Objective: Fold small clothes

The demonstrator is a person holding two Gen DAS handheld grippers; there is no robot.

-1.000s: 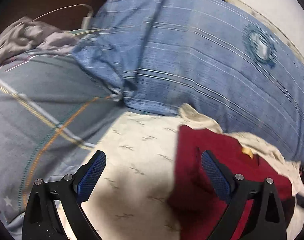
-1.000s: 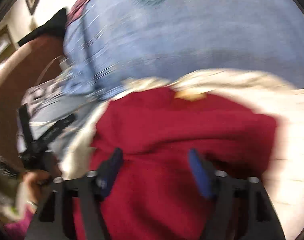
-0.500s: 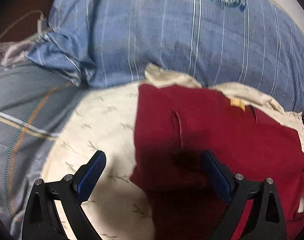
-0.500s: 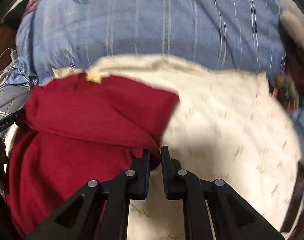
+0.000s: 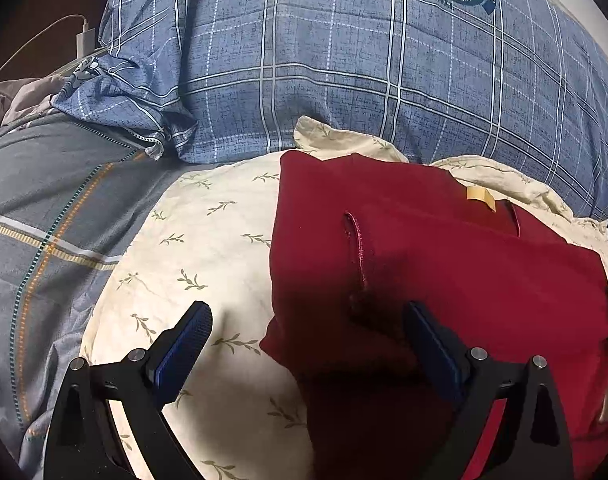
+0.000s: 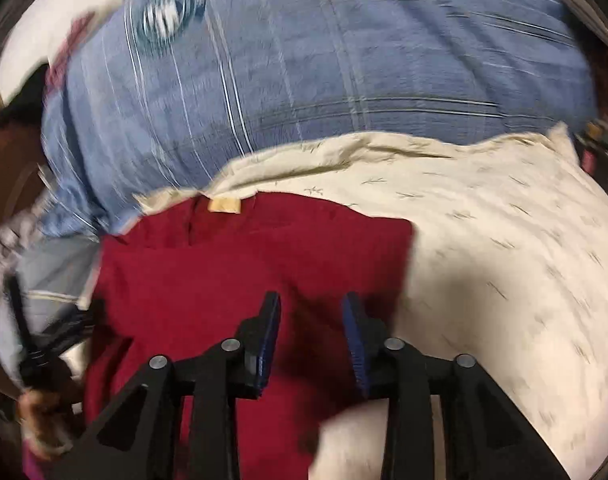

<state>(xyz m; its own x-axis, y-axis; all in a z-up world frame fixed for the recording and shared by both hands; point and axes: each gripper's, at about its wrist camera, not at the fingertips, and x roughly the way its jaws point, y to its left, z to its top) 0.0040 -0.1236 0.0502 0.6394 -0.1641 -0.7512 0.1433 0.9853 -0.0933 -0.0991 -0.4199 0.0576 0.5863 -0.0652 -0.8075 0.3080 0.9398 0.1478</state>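
Observation:
A dark red garment (image 5: 424, 248) lies folded on a cream leaf-print sheet (image 5: 207, 248), with a tan label (image 5: 480, 198) near its collar. My left gripper (image 5: 310, 338) is open and straddles the garment's left edge: one finger over the sheet, the other over the red cloth. In the right wrist view the same garment (image 6: 243, 260) lies under my right gripper (image 6: 312, 334). Its jaws are opening a little, and the red cloth shows in the gap without being pressed. The left gripper (image 6: 43, 340) appears blurred at that view's left edge.
A big blue plaid pillow (image 5: 344, 60) with a round emblem lies along the far side of the sheet. A grey striped quilt (image 5: 43, 200) covers the left. A white charger and cable (image 5: 85, 40) sit at the far left. Bare sheet (image 6: 504, 260) stretches to the garment's right.
The right gripper, shut at the garment's lower right corner half a second ago, has moved left over the cloth and parted its jaws. The left gripper has held still for the last half second.

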